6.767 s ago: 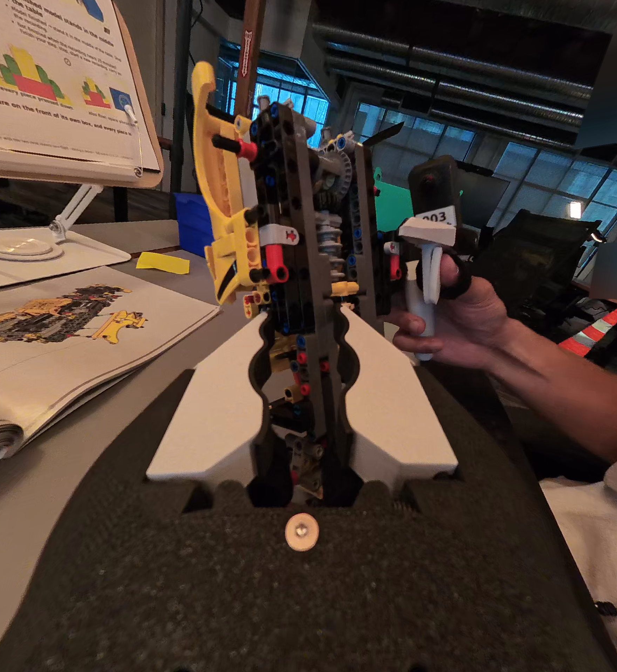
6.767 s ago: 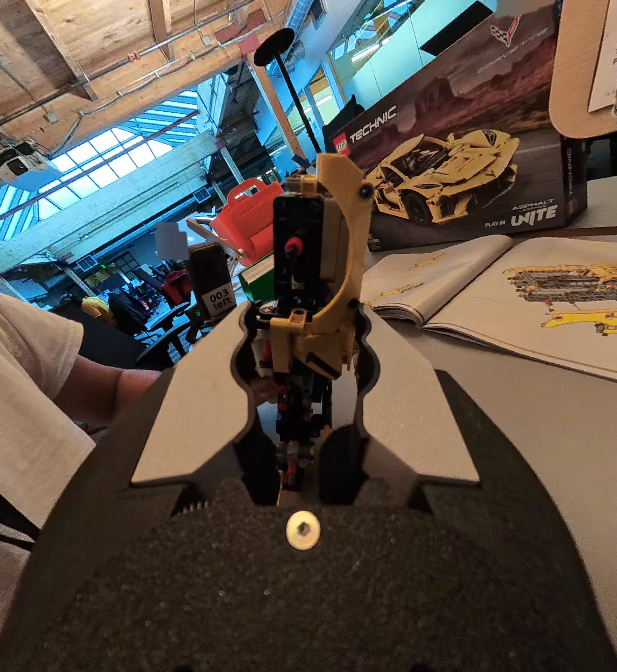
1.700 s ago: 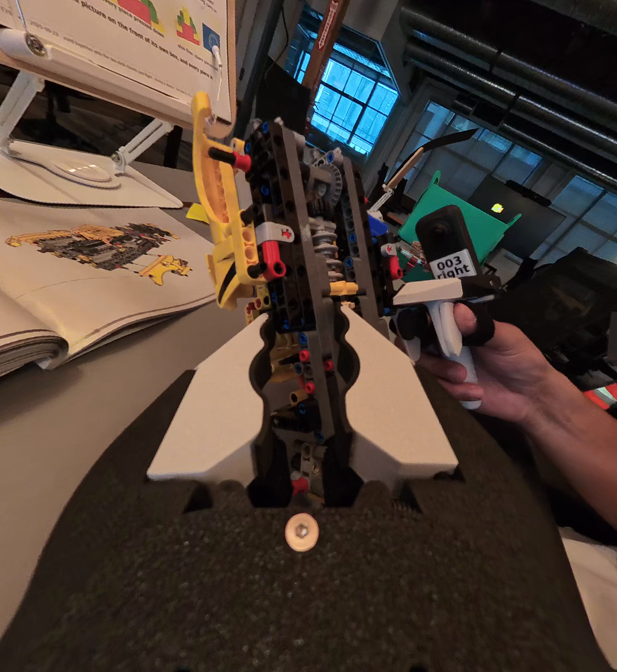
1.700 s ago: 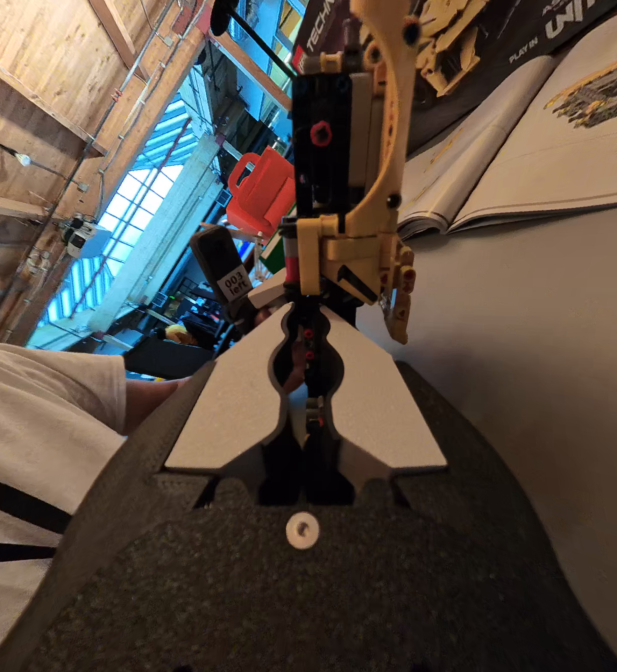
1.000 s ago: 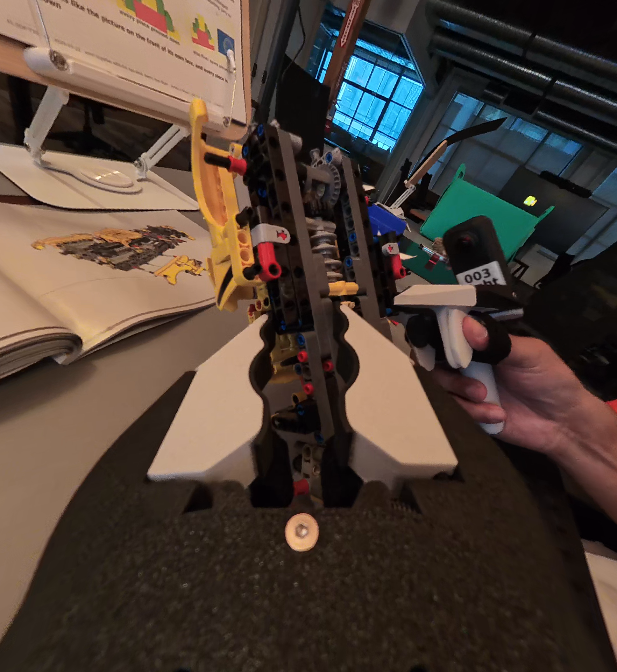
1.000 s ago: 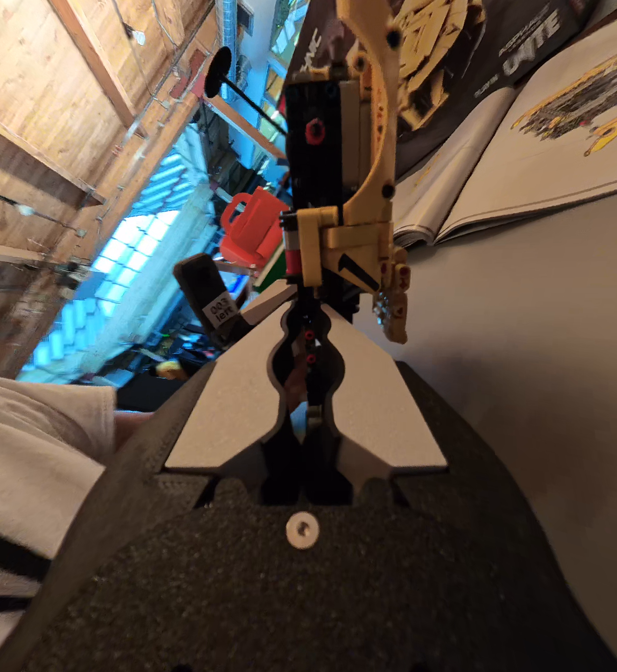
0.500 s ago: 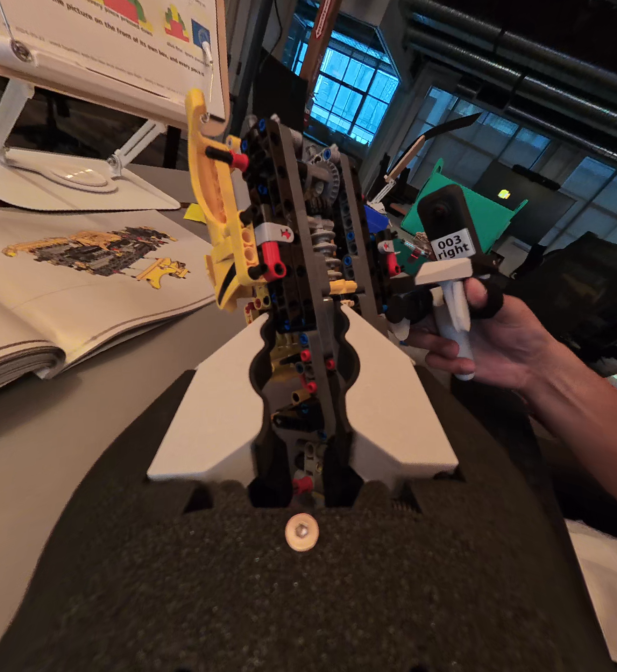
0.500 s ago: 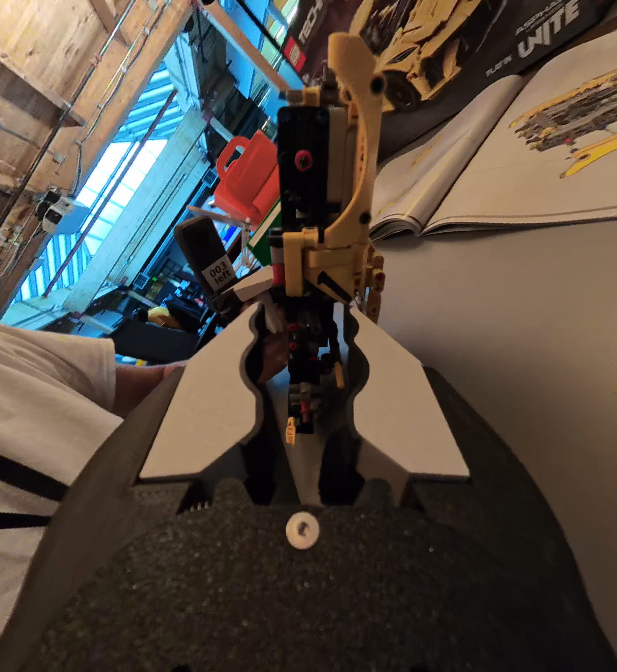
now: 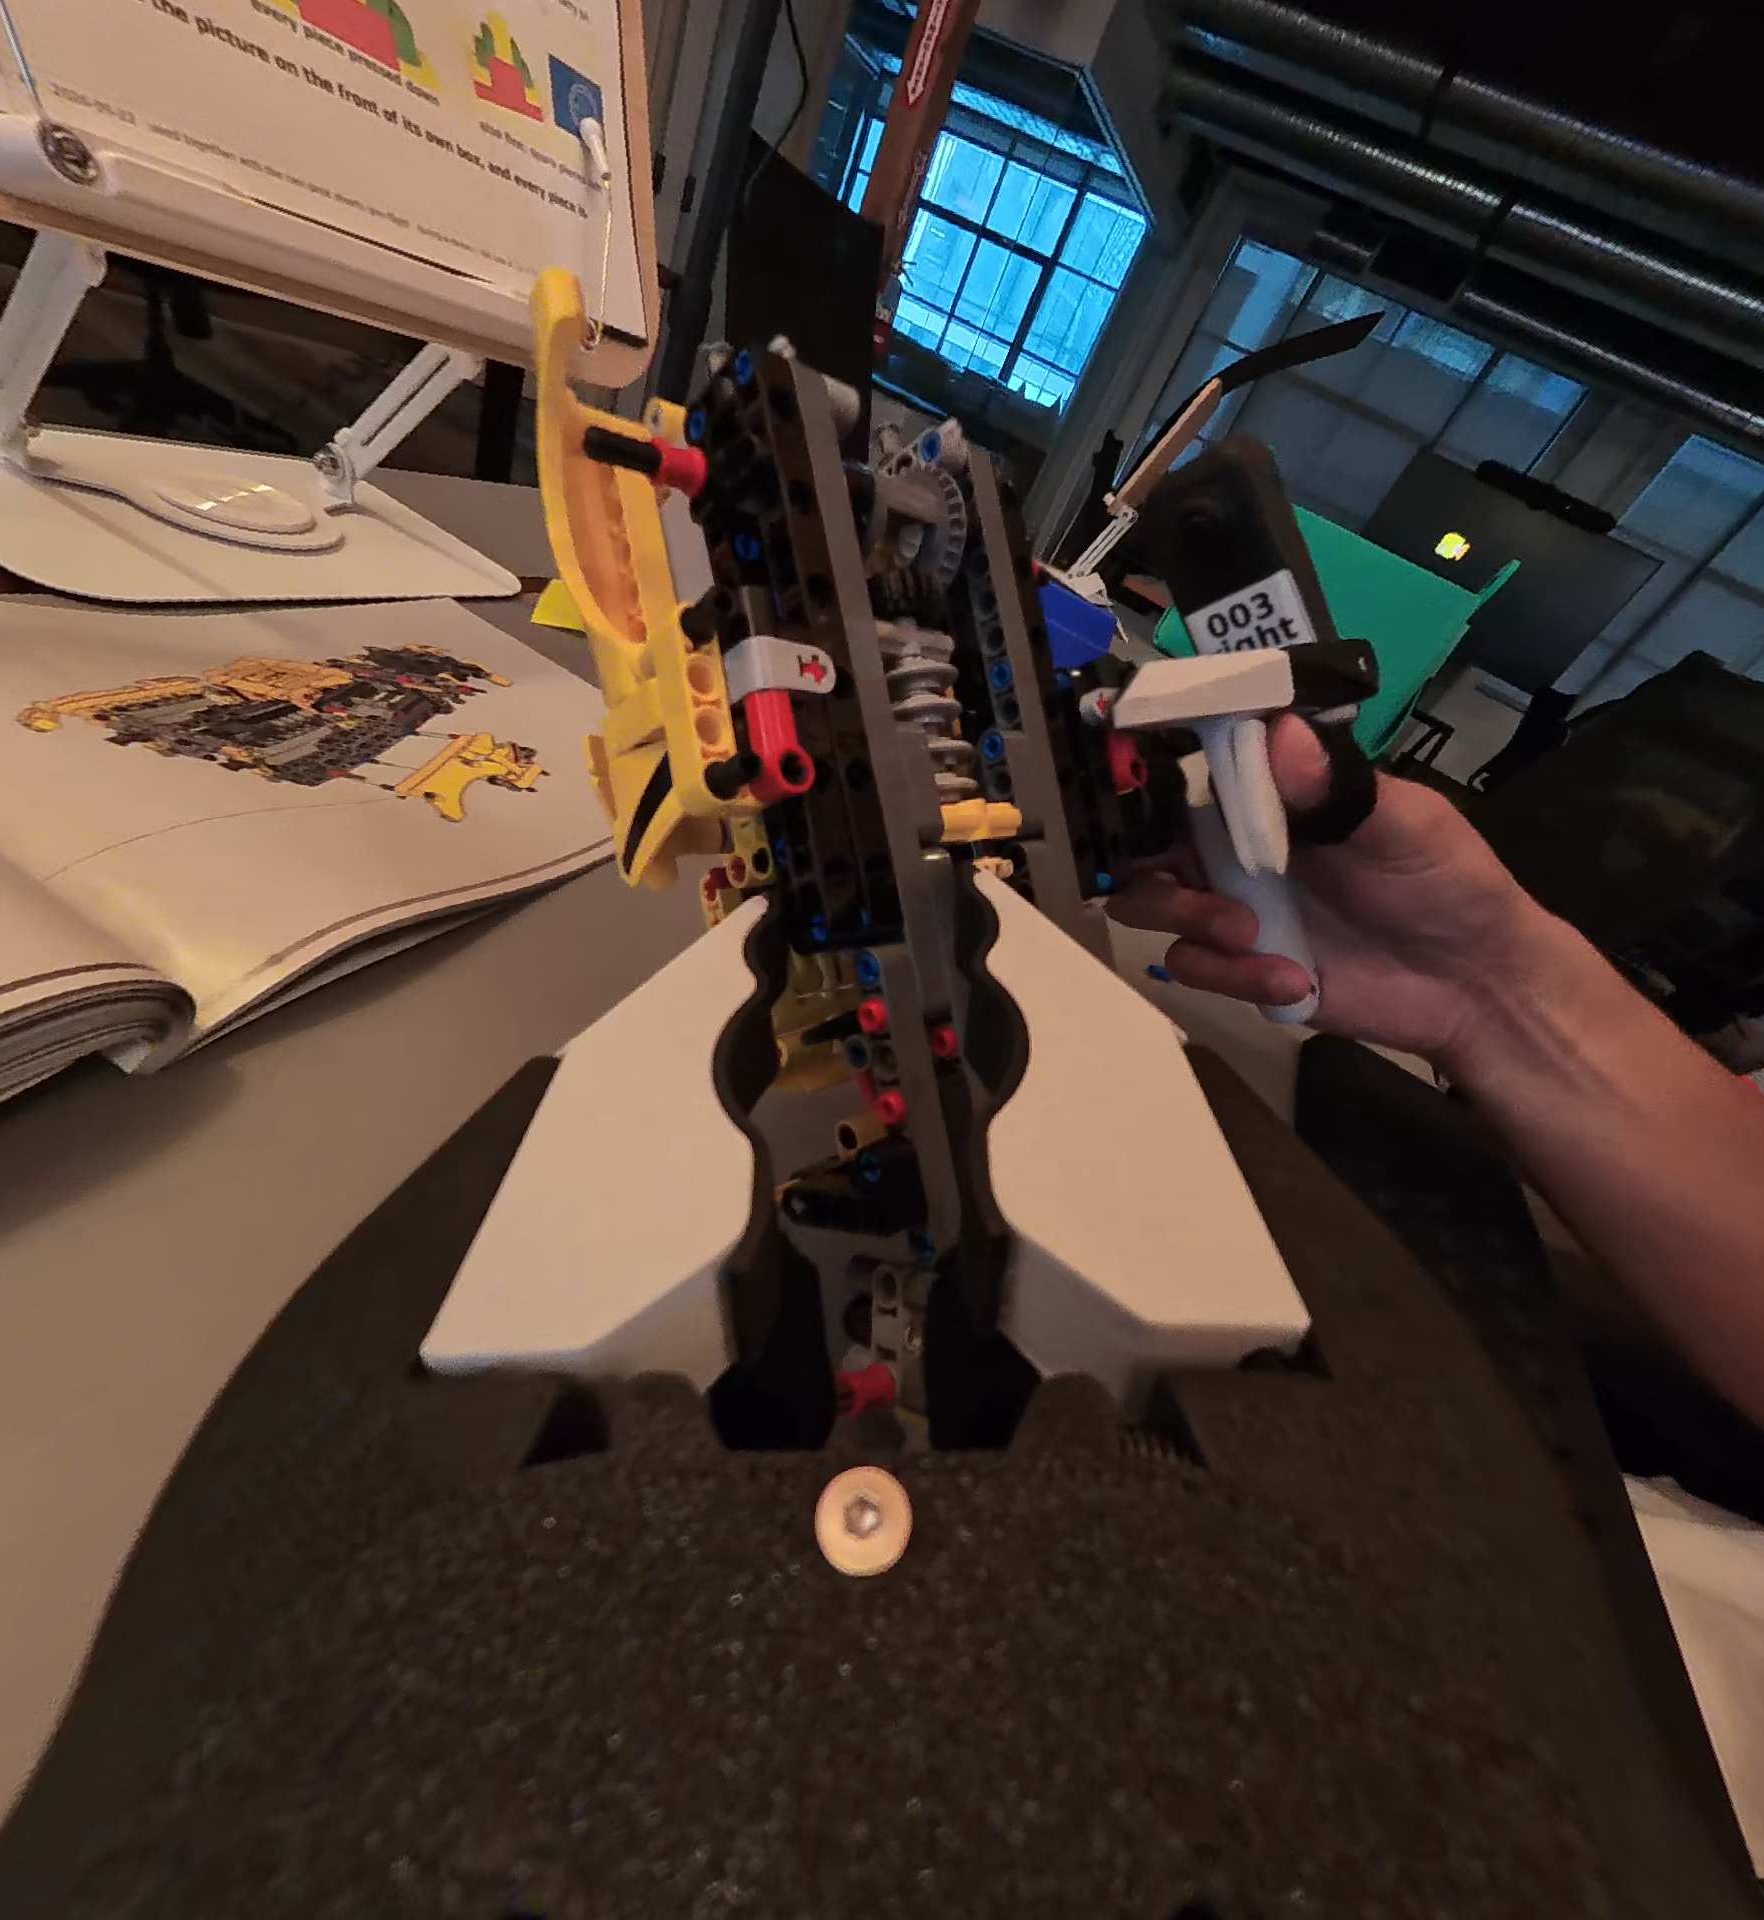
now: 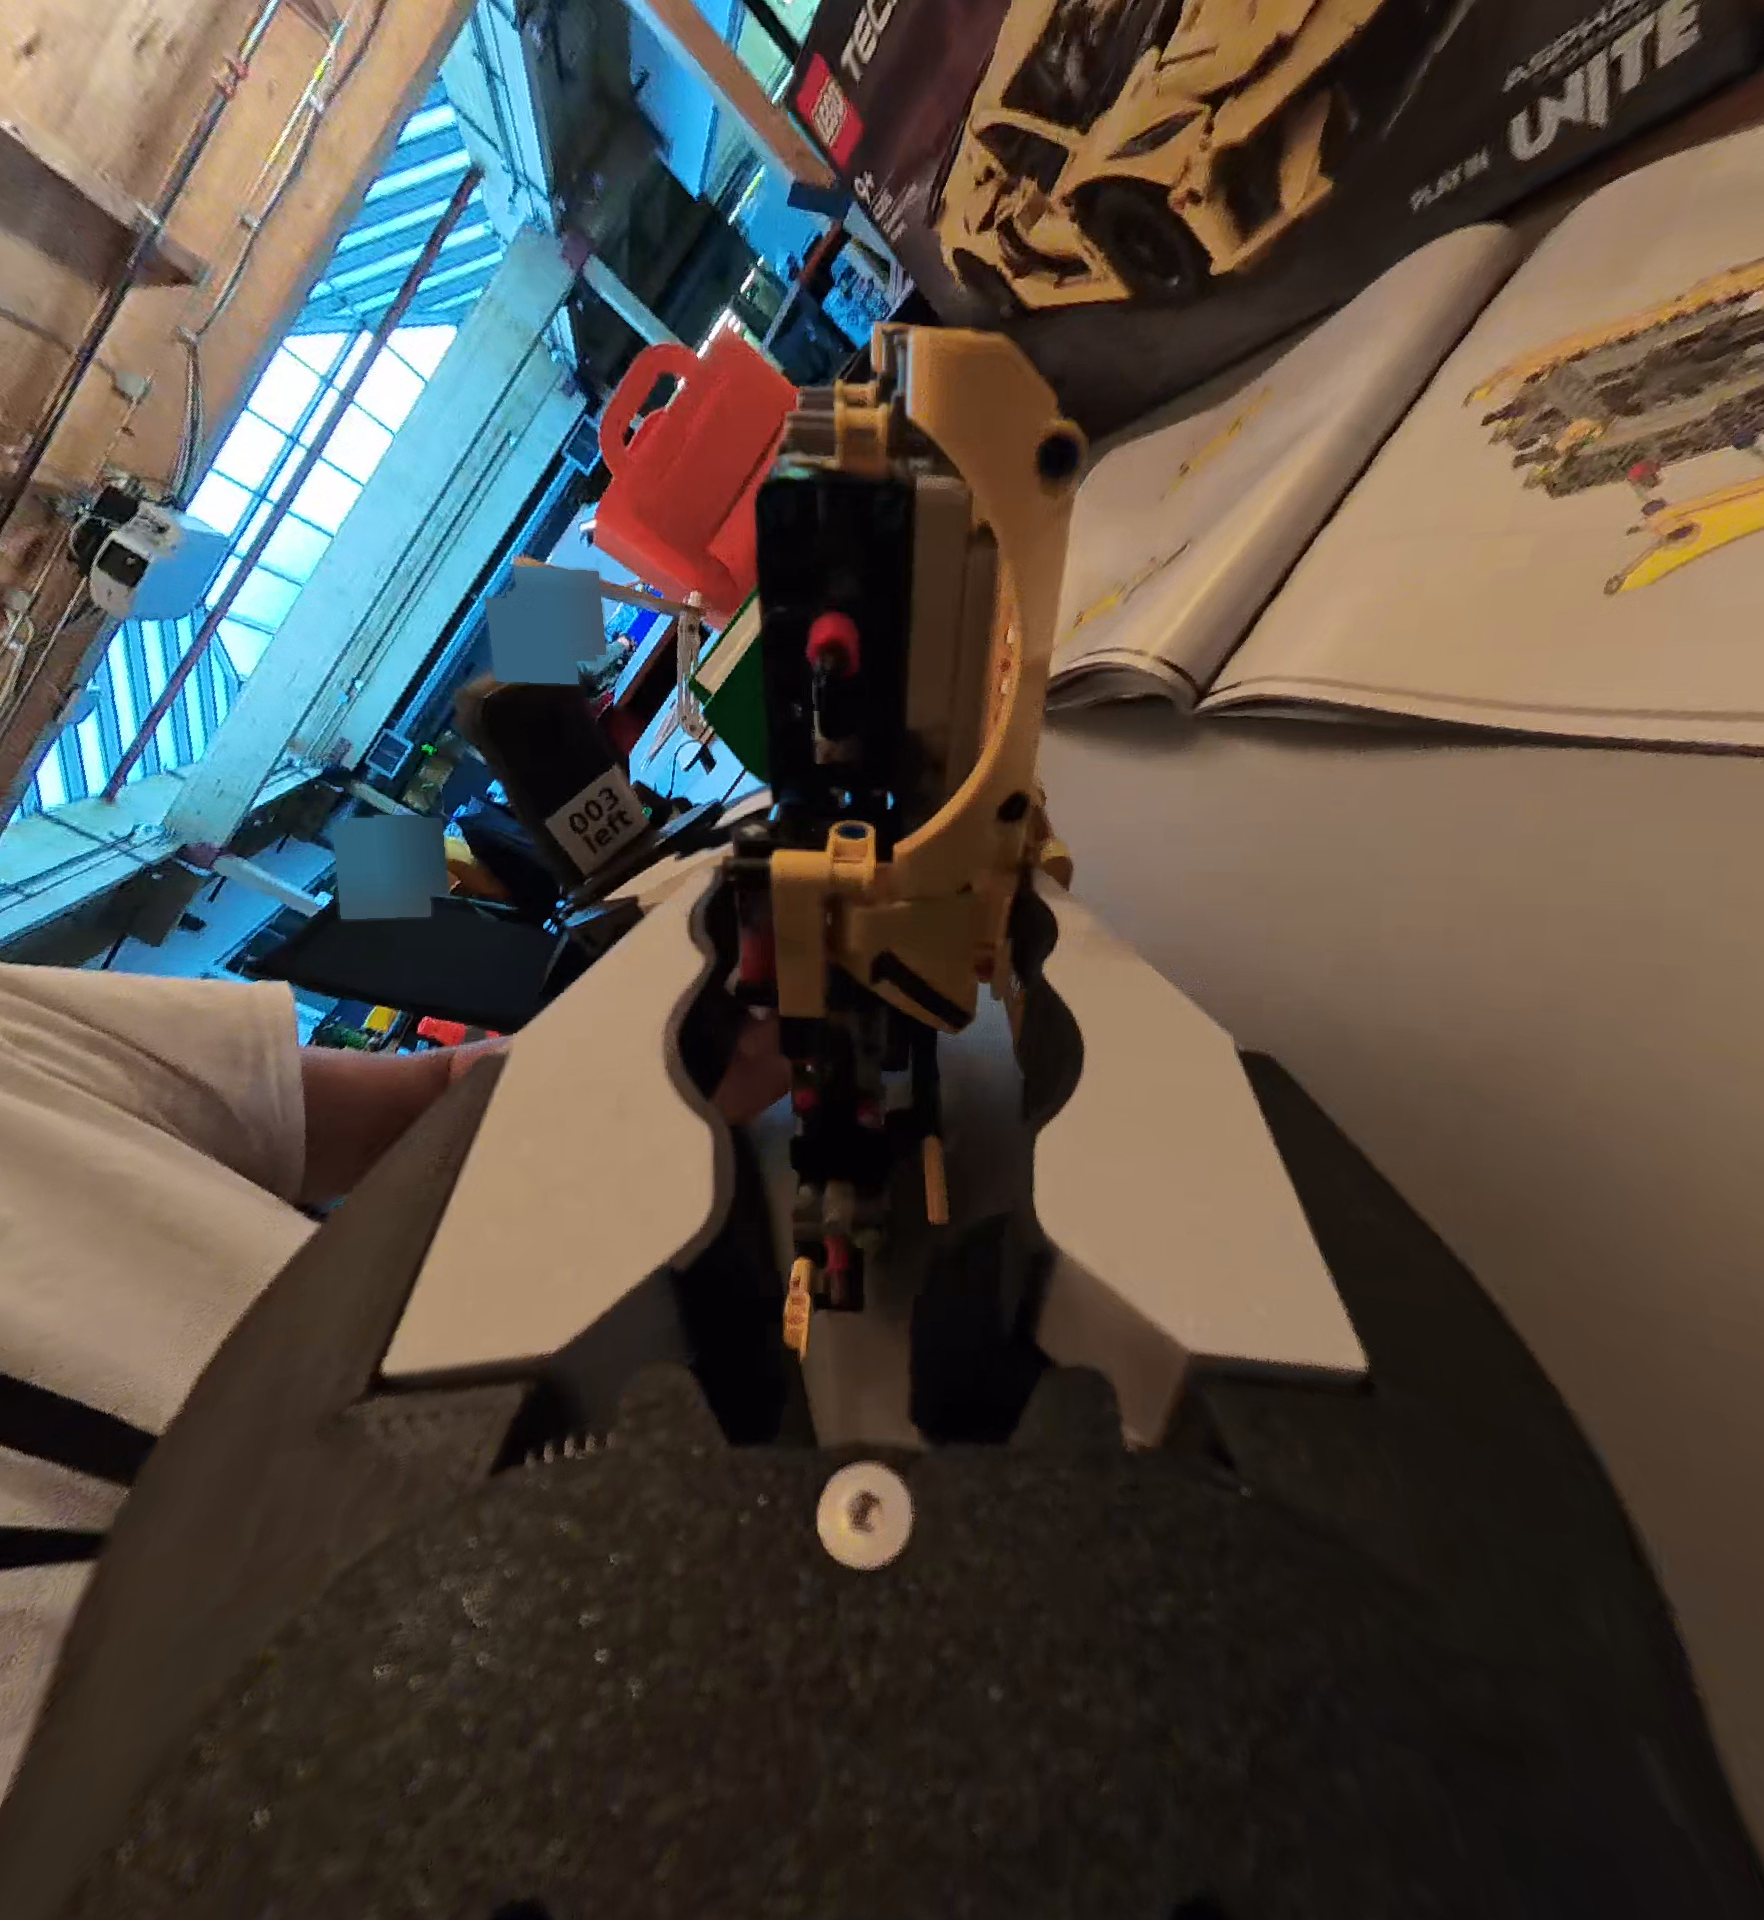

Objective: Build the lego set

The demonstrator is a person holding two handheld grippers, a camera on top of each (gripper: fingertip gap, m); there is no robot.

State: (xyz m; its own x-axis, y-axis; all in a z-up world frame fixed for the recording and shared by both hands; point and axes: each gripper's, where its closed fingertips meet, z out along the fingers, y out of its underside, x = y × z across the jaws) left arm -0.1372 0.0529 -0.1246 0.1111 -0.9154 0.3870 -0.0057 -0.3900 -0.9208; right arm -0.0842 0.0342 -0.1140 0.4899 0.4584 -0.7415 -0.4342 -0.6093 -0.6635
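The left hand-held gripper (image 9: 862,1039) stays pinched on the half-built lego model (image 9: 836,727), held upright above the surface (image 9: 234,1195). The right hand-held gripper (image 10: 873,1039), clamped a second ago, now stands spread around the model's yellow arch (image 10: 992,644), apparently releasing to regrip.
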